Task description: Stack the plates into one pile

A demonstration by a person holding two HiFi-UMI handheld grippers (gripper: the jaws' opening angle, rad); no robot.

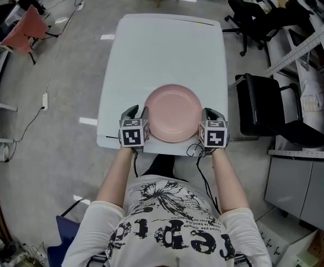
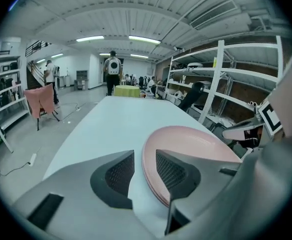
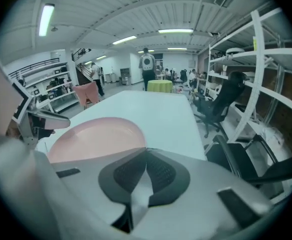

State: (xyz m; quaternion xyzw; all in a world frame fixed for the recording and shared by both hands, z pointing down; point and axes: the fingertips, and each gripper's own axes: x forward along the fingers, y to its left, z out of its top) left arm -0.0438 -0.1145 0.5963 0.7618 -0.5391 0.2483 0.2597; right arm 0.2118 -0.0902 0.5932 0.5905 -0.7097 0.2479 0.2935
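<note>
A pile of pink plates (image 1: 173,112) lies on the white table (image 1: 167,43) near its front edge; in the left gripper view the plates' (image 2: 186,144) rim shows more than one layer. My left gripper (image 1: 138,113) is at the pile's left edge. Its jaws (image 2: 144,171) stand open, with the rim between them but not pressed by either pad. On the pile's right side, my right gripper (image 1: 209,114) is shut with nothing between its pads (image 3: 146,171). From there the plates (image 3: 95,139) show to the left, just beyond the jaws.
A black office chair (image 1: 267,110) stands close to the table's right side. A pink-draped chair (image 1: 25,29) is at the far left, and metal shelving (image 3: 266,84) runs along the right. A cable and power strip (image 1: 45,100) lie on the floor at left.
</note>
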